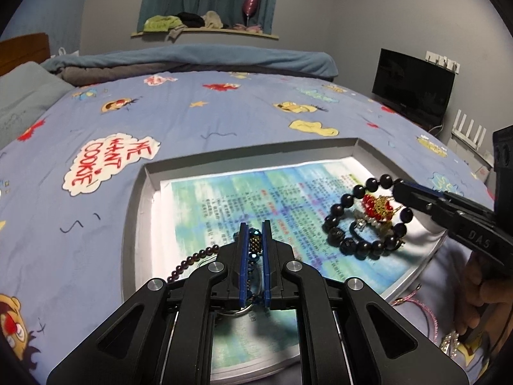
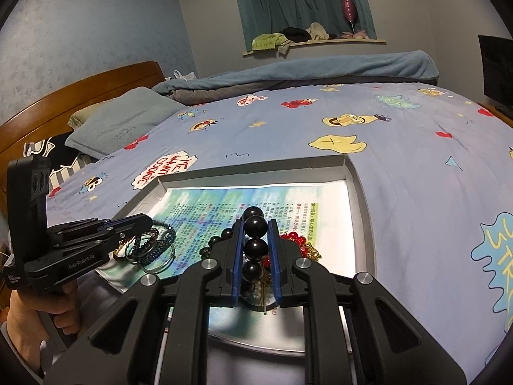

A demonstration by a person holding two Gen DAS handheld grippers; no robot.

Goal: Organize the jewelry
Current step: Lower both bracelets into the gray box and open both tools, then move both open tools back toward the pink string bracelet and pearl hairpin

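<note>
A shallow grey box lid [image 1: 146, 199] [image 2: 362, 189] lined with a printed sheet lies on the bed. My left gripper [image 1: 255, 226] is shut on a small blue-and-gold beaded bracelet [image 1: 255, 243] over the lid's near left part; a dark purple bead strand [image 1: 192, 261] trails left. In the right wrist view the left gripper [image 2: 146, 221] sits over a pile of bracelets and a metal bangle [image 2: 154, 250]. My right gripper [image 2: 255, 223] [image 1: 397, 187] is shut on a black large-bead bracelet [image 2: 255, 224] [image 1: 352, 240], which loops around red beads and a gold chain [image 1: 378, 205] [image 2: 298, 239].
The blue cartoon bedsheet [image 1: 224, 115] surrounds the lid. A pink cord and a sparkly piece [image 1: 449, 343] lie on the sheet at the near right. Pillows and a wooden headboard [image 2: 80, 93] are at the left, and a black monitor [image 1: 413, 85] is at the far right.
</note>
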